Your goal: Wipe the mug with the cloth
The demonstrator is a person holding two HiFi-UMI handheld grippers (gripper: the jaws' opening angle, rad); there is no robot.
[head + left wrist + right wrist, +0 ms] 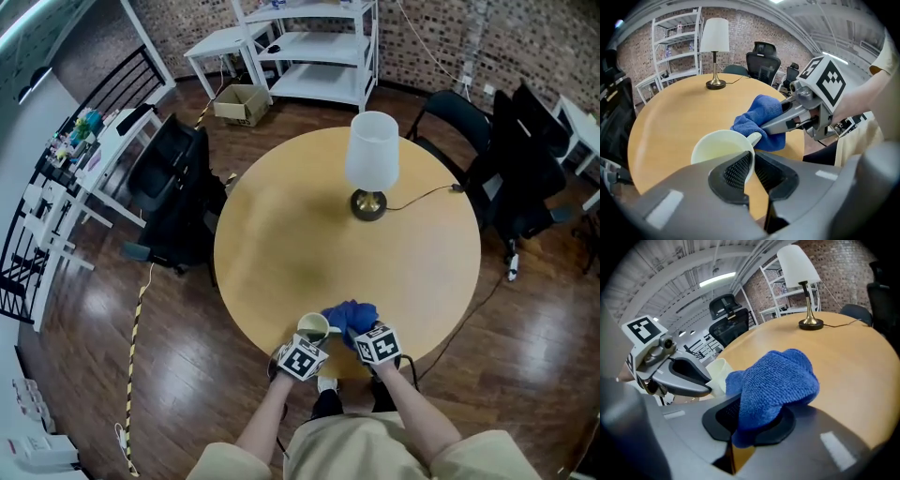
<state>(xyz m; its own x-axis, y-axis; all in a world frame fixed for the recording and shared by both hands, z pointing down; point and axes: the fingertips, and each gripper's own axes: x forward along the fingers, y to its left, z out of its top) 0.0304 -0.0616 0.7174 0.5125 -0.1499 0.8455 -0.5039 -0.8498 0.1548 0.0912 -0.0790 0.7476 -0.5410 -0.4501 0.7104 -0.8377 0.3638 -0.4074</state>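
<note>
A pale cream mug (313, 327) stands near the front edge of the round wooden table (281, 253). My left gripper (751, 171) is shut on the mug (721, 150), its jaws pinching the rim wall beside the handle. A blue cloth (352, 319) lies bunched just right of the mug. My right gripper (754, 420) is shut on the blue cloth (773, 385), which folds over its jaws. In the left gripper view the cloth (759, 121) rests against the mug's handle side. The mug (717, 373) shows behind the cloth in the right gripper view.
A white-shaded lamp (371, 164) with a brass base stands at the table's far side, its cord running off to the right. Black office chairs (178, 187) surround the table. White shelving (309, 47) stands by the brick wall.
</note>
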